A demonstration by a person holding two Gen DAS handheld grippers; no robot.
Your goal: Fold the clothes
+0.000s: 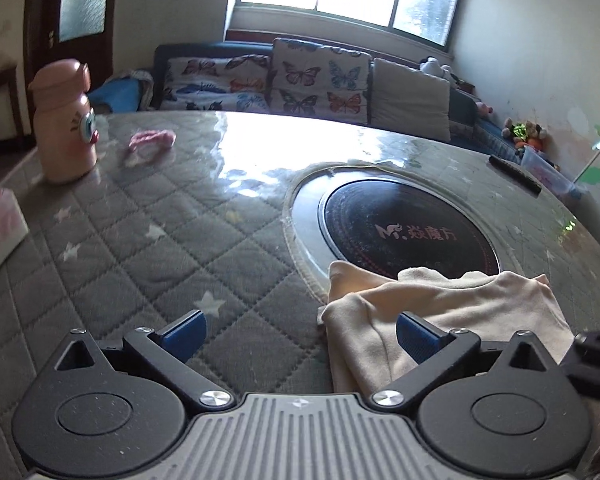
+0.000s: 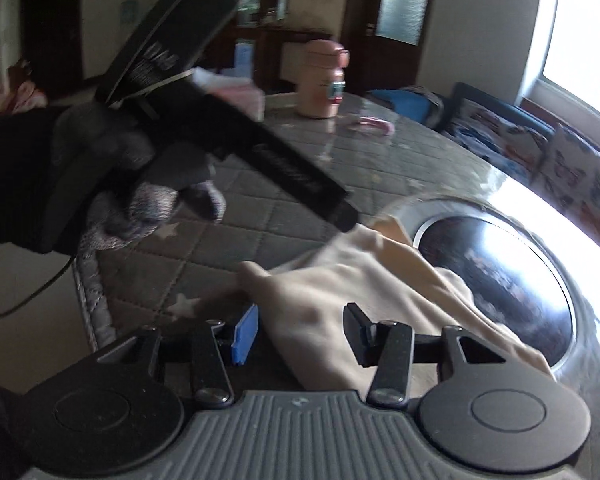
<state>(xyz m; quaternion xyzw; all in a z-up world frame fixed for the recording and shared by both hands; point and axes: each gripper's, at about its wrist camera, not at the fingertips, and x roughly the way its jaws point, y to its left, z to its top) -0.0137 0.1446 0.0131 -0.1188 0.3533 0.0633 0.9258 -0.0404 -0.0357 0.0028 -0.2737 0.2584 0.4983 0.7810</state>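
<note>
A cream garment [image 1: 440,304] lay crumpled on the quilted grey worktop [image 1: 148,240], its far edge draped over the rim of the round black cooktop [image 1: 404,232] set into the worktop's middle. The left tongs [image 1: 300,336] stood wide apart and gripped nothing, their right blue pad over the garment's near corner and the left pad over bare quilting; the right tongs [image 2: 300,332] were likewise apart, straddling a raised fold of the same garment without closing on it. A pink bottle [image 1: 66,120] and a small pink scrap [image 1: 152,140] sat well apart from the garment at the worktop's far side.
</note>
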